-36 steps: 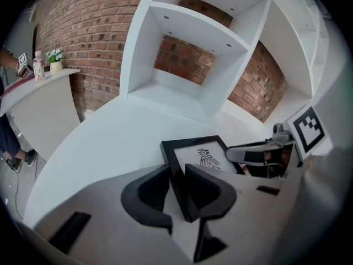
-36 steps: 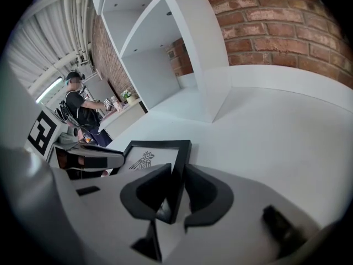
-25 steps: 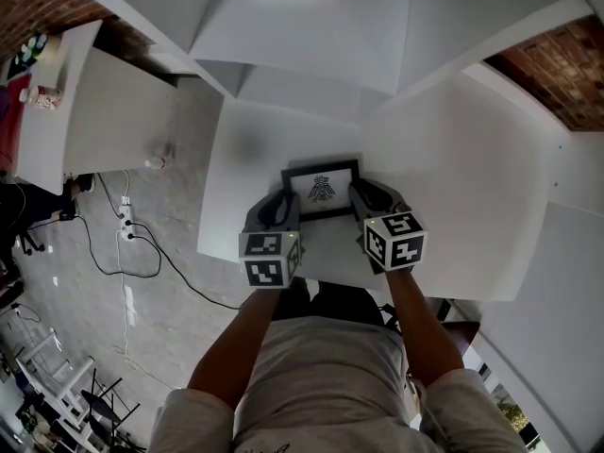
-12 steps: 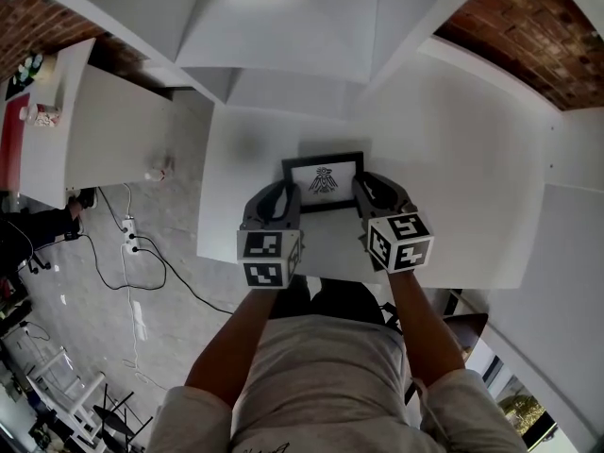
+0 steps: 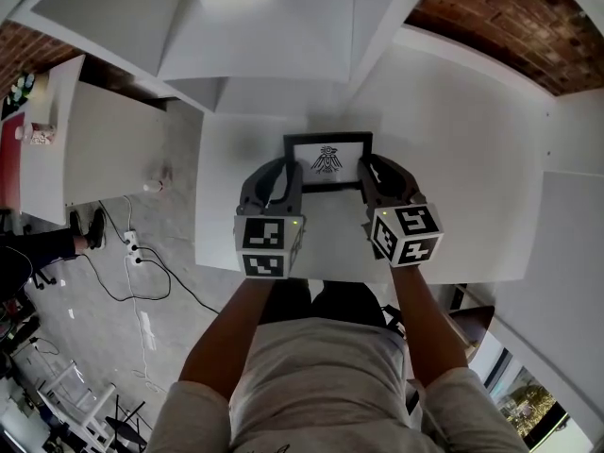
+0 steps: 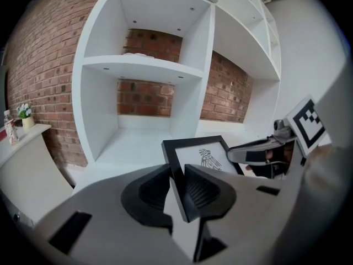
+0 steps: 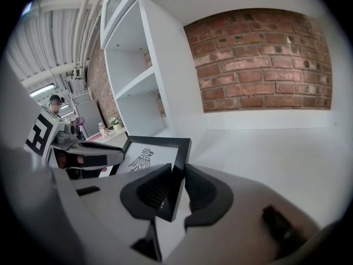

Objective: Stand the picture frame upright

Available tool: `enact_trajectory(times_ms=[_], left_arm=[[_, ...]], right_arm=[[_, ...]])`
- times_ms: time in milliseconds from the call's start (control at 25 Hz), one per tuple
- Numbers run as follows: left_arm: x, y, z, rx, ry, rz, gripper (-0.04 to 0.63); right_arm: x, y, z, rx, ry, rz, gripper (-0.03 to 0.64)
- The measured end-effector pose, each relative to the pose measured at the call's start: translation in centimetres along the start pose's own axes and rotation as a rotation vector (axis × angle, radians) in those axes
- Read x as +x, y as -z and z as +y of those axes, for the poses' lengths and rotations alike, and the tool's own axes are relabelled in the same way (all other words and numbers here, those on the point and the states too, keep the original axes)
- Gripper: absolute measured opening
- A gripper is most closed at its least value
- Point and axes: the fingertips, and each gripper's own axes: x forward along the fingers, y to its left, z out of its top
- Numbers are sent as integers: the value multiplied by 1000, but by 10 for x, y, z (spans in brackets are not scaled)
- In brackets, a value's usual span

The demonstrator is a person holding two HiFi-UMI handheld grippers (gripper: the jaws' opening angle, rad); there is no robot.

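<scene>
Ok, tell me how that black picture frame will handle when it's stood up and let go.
The picture frame is probably stiff: its side rails, clamped by the left gripper and right gripper, show no bend. It looks thin, so likely light but apt to tip once released; no stand is visible. Its front may be glass, so possibly fragile.

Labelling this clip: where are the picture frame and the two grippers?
picture frame [image 5: 327, 161]: head view, on the bird print.
left gripper [image 6: 177, 173]: left gripper view, between its jaws, on the frame.
right gripper [image 7: 177, 174]: right gripper view, between its jaws, on the frame.
</scene>
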Motion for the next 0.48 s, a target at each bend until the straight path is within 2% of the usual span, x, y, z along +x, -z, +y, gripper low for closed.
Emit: enact_trajectory(times_ms=[240, 480], left_arm=[[10, -23, -1, 73, 30, -95, 91], [22, -33, 0, 138, 5, -155, 92]], right_arm=[[3, -14, -10, -5, 30, -79, 89], [10, -21, -19, -28, 96, -134, 87]])
